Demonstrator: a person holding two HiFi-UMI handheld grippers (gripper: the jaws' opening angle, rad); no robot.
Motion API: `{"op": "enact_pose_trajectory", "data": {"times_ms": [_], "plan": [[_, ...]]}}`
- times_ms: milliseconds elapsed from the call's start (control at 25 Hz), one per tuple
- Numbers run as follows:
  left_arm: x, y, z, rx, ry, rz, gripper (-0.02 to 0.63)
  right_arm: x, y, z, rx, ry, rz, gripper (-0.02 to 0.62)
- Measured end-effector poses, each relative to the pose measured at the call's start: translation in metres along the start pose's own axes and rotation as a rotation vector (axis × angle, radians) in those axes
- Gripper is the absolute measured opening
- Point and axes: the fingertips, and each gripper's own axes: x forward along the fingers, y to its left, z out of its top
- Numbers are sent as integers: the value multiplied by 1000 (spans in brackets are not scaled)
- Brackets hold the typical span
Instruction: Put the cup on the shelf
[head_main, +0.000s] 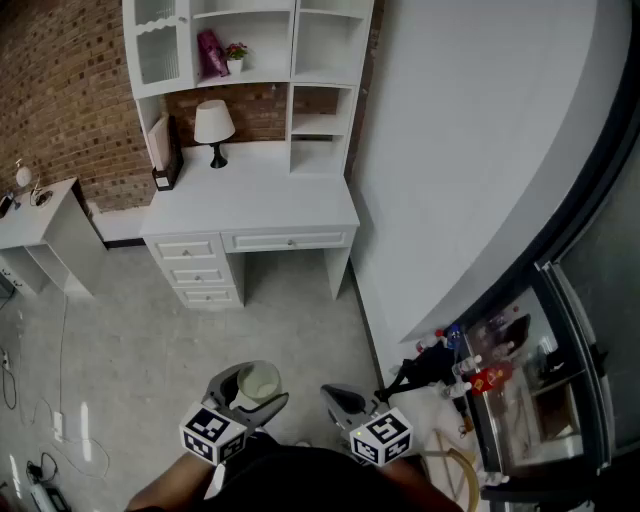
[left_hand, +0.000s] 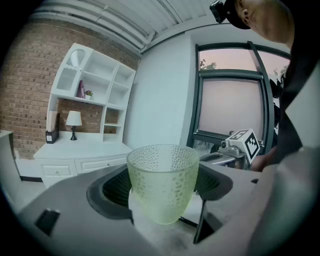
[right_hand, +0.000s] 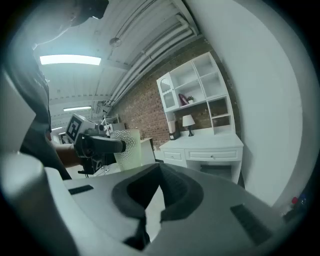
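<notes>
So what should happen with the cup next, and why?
Probably carry it forward toward the shelf. The left gripper holds the cup upright between its jaws, so the grip looks done. The shelf stands over the desk, across a stretch of floor, and seems too far to reach from here.

cup (left_hand: 162, 182): dimpled translucent glass, perhaps plastic | shelf (head_main: 293, 60): matt white | wall (head_main: 60, 90): rough brick

No legible text or labels
</notes>
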Motion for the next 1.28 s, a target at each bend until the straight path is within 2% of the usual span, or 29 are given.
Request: {"op": "enact_pose_trajectory", "data": {"times_ms": [400, 640, 1280], "plan": [[0, -5, 0, 7, -2, -5, 379, 0, 0, 1, -16, 3, 10, 3], [2, -6, 0, 5, 0, -1, 379, 0, 2, 0, 37, -3, 39, 5], [21, -9, 8, 4, 5, -5, 379, -2, -12, 0, 27, -6, 25, 5]]}}
